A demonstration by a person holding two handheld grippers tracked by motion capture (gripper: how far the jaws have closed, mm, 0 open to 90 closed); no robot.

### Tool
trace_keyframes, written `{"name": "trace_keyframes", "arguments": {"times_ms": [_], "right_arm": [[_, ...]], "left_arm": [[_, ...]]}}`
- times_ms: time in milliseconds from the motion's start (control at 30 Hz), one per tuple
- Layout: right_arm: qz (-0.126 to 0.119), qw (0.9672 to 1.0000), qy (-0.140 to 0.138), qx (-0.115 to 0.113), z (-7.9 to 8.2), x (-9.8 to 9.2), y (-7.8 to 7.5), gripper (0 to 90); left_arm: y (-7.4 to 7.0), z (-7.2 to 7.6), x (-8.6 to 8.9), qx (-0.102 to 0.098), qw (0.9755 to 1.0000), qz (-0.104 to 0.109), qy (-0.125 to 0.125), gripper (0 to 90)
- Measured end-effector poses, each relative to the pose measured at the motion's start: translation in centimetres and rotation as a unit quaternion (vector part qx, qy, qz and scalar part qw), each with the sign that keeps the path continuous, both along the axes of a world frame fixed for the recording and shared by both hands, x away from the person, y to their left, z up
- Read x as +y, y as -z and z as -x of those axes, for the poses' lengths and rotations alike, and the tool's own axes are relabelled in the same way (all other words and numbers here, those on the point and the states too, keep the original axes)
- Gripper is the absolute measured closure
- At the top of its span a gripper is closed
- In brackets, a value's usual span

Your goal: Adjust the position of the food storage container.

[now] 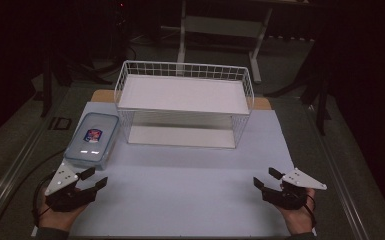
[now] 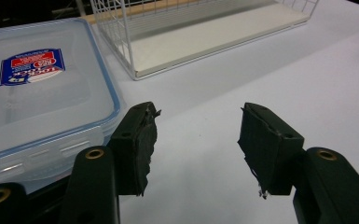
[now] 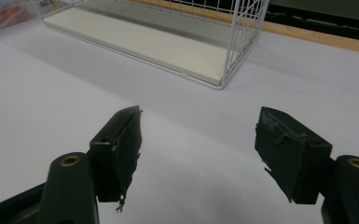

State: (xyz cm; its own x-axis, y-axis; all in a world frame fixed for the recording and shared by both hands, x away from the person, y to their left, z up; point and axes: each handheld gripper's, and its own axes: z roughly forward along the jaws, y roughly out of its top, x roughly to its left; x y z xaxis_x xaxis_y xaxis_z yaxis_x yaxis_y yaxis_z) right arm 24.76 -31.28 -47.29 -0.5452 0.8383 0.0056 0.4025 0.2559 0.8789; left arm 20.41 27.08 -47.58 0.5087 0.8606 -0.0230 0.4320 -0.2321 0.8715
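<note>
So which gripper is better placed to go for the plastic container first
Left, most likely. The left gripper sits open just below the plastic container, which lies right beside its jaws in the left gripper view. The right gripper, also open, waits across the table.

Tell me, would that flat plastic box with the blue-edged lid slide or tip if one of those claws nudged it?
The plastic box lies low and flat on the smooth white table cover, so it would probably slide rather than tip. Its glossy lid may be slippery for the left gripper. It looks rigid, and likely light if empty.
</note>
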Motion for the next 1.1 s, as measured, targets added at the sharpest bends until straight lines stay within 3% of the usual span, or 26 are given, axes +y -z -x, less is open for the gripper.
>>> {"name": "trace_keyframes", "arguments": {"times_ms": [300, 533, 767, 967, 1100], "right_arm": [[0.001, 1.0000, -0.002, 0.003, -0.1, 0.1, 0.1, 30.2], [0.000, 1.0000, -0.004, 0.004, -0.1, 0.1, 0.1, 30.0], [0.000, 1.0000, -0.003, 0.004, -0.1, 0.1, 0.2, 29.7], [0.000, 1.0000, -0.003, 0.005, -0.2, 0.2, 0.2, 29.2], [-0.001, 1.0000, 0.000, 0.006, -0.2, 0.1, 0.3, 28.2]], "left_arm": [[-0.2, -0.1, 0.3, 0.004, 1.0000, 0.006, 0.000, 48.7], [-0.8, -0.7, 0.9, 0.011, 0.9999, 0.003, 0.010, 60.3], [-2.6, -2.4, 1.9, 0.006, 0.9997, -0.014, 0.016, 67.2], [-3.6, -4.6, 3.6, 0.002, 0.9998, -0.018, -0.010, 74.0], [-3.7, -6.1, 4.5, 0.005, 0.9992, -0.029, -0.027, 87.7]]}}
